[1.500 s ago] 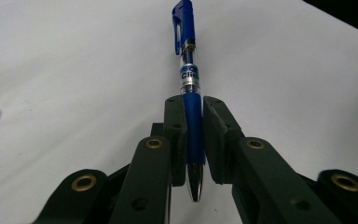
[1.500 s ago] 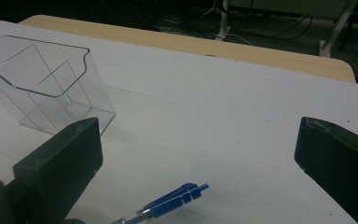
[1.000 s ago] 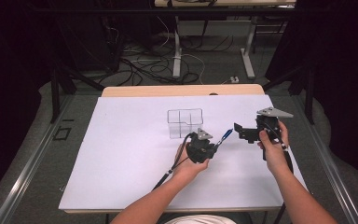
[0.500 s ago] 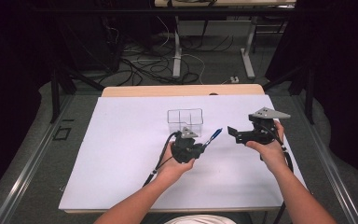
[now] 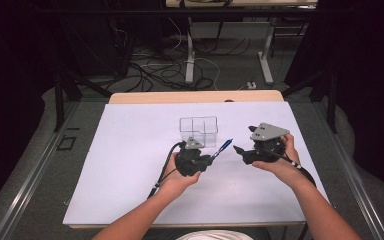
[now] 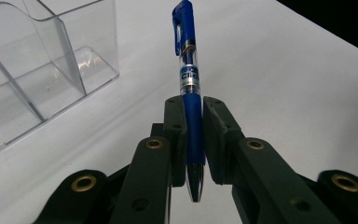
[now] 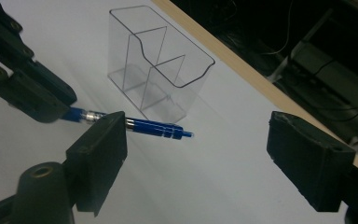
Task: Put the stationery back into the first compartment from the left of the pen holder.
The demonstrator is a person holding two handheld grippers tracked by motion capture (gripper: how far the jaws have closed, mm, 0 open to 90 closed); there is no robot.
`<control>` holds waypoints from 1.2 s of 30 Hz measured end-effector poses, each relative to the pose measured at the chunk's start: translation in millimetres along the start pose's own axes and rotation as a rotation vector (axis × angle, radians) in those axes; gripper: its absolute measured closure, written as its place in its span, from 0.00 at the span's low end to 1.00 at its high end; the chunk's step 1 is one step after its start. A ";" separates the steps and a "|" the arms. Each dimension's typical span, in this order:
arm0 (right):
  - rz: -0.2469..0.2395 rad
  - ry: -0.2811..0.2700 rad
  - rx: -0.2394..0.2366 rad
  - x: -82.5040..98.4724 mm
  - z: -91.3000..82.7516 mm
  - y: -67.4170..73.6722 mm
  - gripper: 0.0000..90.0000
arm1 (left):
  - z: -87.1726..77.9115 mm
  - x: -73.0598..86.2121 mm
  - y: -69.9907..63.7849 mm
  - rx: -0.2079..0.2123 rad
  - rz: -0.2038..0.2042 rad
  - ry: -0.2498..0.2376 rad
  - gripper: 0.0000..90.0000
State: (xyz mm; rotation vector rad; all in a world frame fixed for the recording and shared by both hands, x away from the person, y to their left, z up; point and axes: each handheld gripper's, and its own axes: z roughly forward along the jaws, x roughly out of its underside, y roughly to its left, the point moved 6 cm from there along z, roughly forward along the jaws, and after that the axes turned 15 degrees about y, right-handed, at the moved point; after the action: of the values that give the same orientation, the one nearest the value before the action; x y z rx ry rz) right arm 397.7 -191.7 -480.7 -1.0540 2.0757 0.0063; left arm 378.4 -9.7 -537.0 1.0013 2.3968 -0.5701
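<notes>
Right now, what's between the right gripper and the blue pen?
Nothing: in the high view, bare white table separates the right gripper from the blue pen, which the left gripper holds.

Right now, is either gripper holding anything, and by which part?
The left gripper is shut on the blue pen, clamping its rubber grip section near the tip. The right gripper is open, holding nothing.

The pen (image 6: 189, 100) is glossy blue plastic with a clear barrel section and a shiny metal band and tip. The organizer (image 7: 158, 60) is clear, glossy acrylic — smooth and reflective. The desk (image 5: 130, 150) wears a matt white sheet over pale wood at its far edge. The jaws are matt black plastic — brass-coloured rivets set in.
</notes>
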 end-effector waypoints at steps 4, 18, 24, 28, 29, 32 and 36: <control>-0.162 0.008 0.054 -1.8 -0.1 8.2 0.35 | -1.0 2.7 1.0 0.003 -0.005 0.004 0.89; -0.785 0.043 0.188 -4.3 11.4 44.4 0.44 | 1.2 7.3 -1.3 0.013 -0.006 0.017 0.89; -0.900 0.072 0.233 0.8 19.0 47.9 0.43 | 0.6 7.8 -1.0 0.014 -0.004 0.018 0.89; -1.009 0.092 0.254 4.1 24.7 49.8 0.42 | -0.3 7.4 0.2 0.015 -0.004 0.011 0.89; -1.018 0.090 0.261 4.8 26.2 51.0 0.42 | -0.5 7.5 0.0 0.016 -0.008 0.012 0.89; -1.049 0.108 0.268 7.0 29.5 52.8 0.42 | -0.6 7.4 -0.7 0.021 -0.013 0.008 0.89; -1.097 0.124 0.267 8.5 33.5 53.8 0.48 | -0.9 8.4 0.0 0.015 0.004 0.024 0.89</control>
State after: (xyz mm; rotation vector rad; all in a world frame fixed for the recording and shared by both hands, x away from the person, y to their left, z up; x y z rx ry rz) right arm 379.7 -151.1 -526.7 -1.8909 1.2961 -0.8631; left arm 372.9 -4.7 -541.0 1.0254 2.4142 -0.5786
